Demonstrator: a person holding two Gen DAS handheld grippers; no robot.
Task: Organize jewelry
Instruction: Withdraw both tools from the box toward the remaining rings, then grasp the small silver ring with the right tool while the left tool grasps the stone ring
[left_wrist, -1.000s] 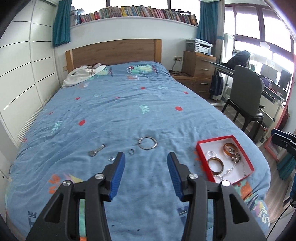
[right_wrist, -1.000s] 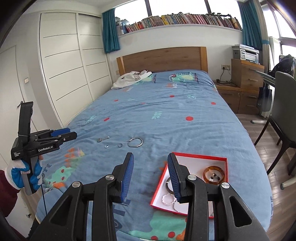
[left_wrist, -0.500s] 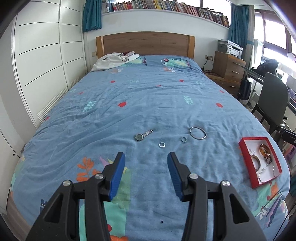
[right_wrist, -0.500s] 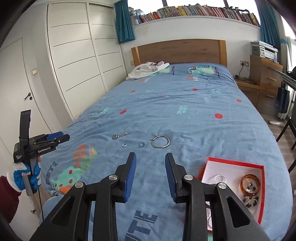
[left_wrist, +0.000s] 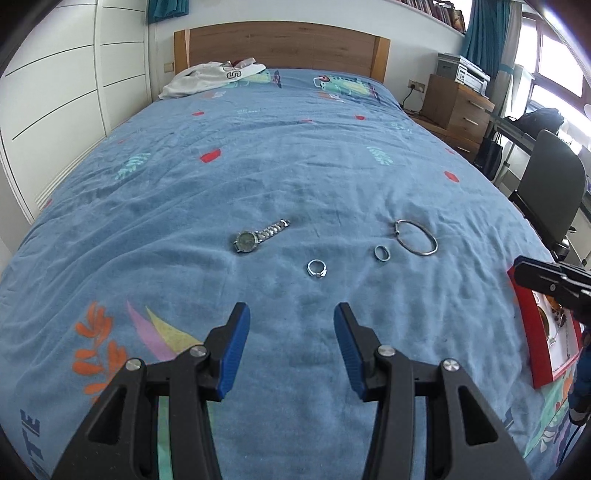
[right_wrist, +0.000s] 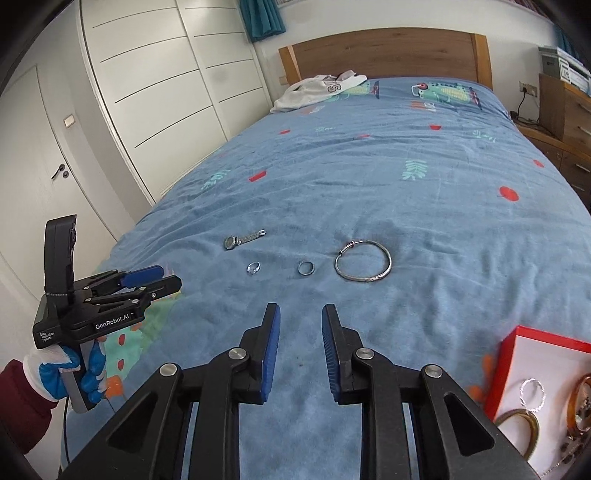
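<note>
Four loose pieces lie in a row on the blue bed (left_wrist: 295, 166): a watch (left_wrist: 258, 235), a stone ring (left_wrist: 317, 268), a plain ring (left_wrist: 381, 253) and a bangle (left_wrist: 416, 236). Nothing sits between them and either gripper. Both the left gripper (left_wrist: 291, 314) and right gripper (right_wrist: 300, 314) hover with fingers released, empty. A red tray (right_wrist: 532, 341) holding more jewelry rests near the bed's right edge. White clothing (right_wrist: 319, 88) lies by the headboard (right_wrist: 384, 51).
</note>
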